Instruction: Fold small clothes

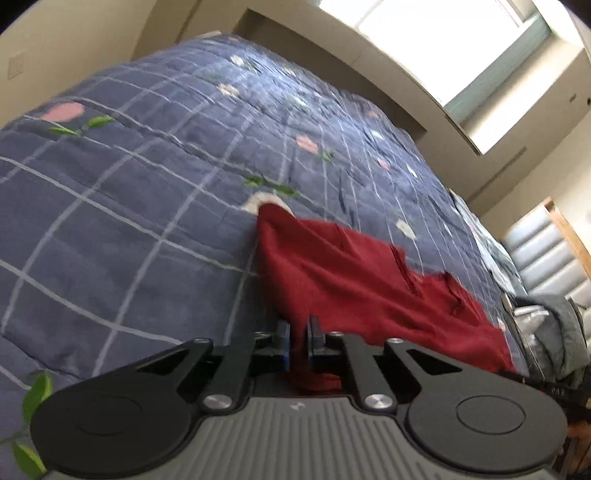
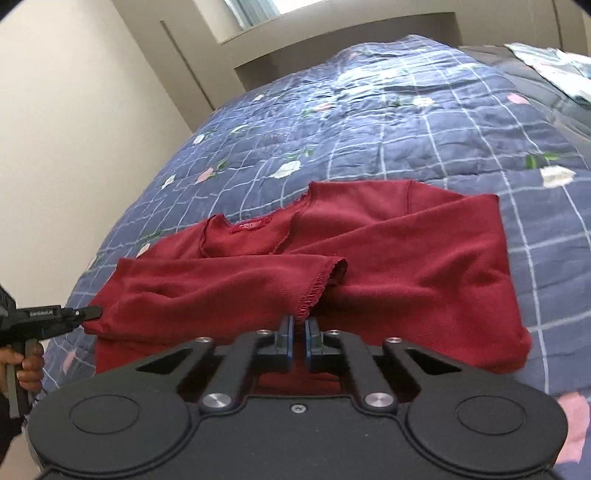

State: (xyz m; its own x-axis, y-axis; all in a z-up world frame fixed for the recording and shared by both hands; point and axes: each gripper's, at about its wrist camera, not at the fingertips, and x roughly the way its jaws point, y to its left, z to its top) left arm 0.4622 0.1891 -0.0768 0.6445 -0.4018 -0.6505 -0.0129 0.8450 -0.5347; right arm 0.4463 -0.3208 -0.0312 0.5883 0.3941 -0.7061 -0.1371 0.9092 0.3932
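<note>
My shirt [image 2: 369, 254] lies spread on the quilt [image 2: 406, 122], neckline on the far side, one sleeve folded across its front. My right gripper [image 2: 299, 328] sits at that sleeve's cuff, at the near edge. My left gripper [image 2: 86, 314] meets the shirt's left corner. Behind the quilt stands a wall [image 2: 74, 110], with a window ledge [image 2: 332, 26] above
</note>
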